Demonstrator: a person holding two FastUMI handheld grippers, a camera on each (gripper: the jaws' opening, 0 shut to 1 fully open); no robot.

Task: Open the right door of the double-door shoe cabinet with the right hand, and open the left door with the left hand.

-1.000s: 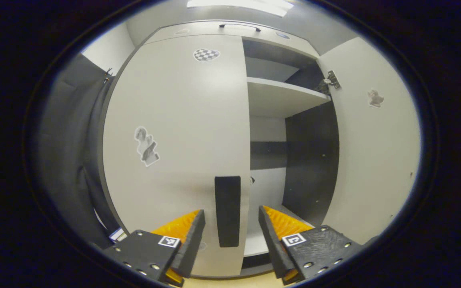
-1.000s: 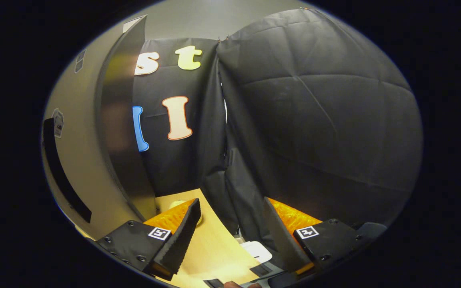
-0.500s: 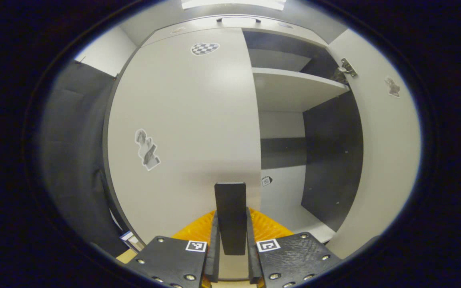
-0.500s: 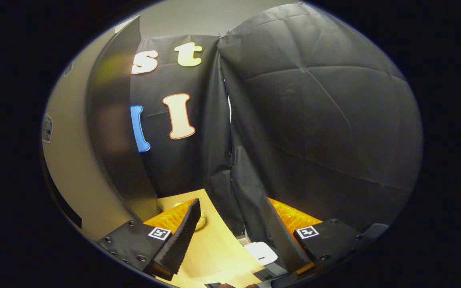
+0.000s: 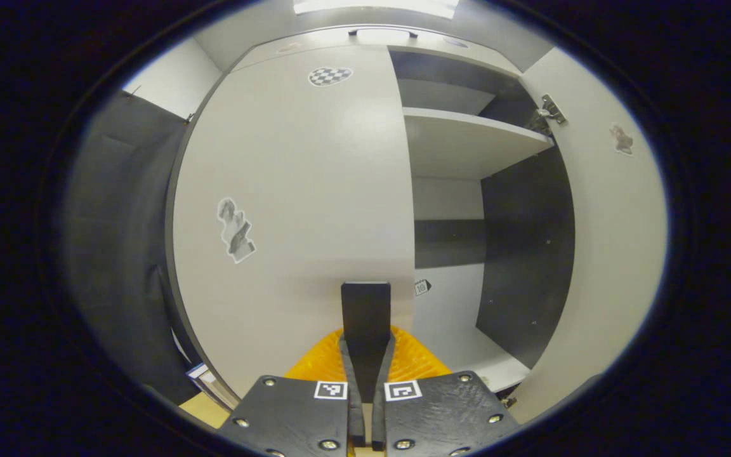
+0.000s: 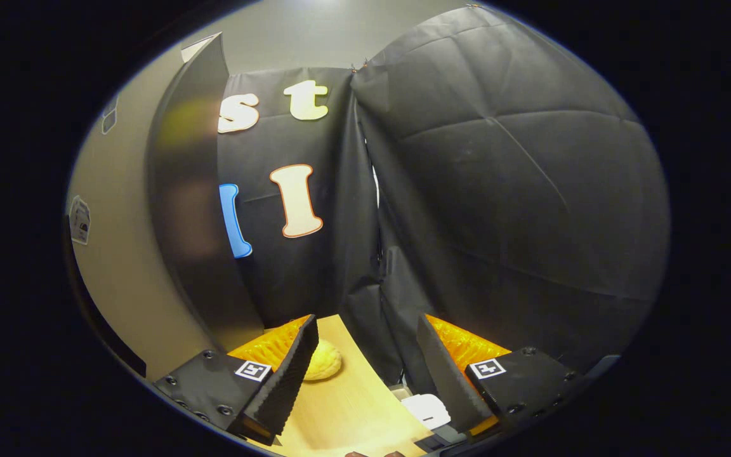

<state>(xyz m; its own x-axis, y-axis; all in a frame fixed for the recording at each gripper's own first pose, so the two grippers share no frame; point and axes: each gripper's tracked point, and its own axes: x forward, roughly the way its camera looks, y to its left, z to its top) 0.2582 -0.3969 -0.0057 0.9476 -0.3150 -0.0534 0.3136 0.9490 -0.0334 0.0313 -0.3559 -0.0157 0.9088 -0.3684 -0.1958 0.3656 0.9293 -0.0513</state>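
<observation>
The shoe cabinet's left door is a pale panel standing closed, with a black vertical handle near its right edge. My left gripper is shut on that handle, one finger pressing each side of it. The right door is swung open at the right, showing a shelf and the dark inner wall. In the right gripper view the open right door stands at the left, seen nearly edge on. My right gripper is open, apart from the door, with nothing between its fingers.
Black booth cloth hangs close ahead of the right gripper. On the wooden floor below it lie a yellowish round lump and a small white object. Dark cloth also hangs left of the cabinet.
My left gripper has moved up to the left door's handle and shut on it. The right gripper has stayed open and shifted only slightly beside the open right door.
</observation>
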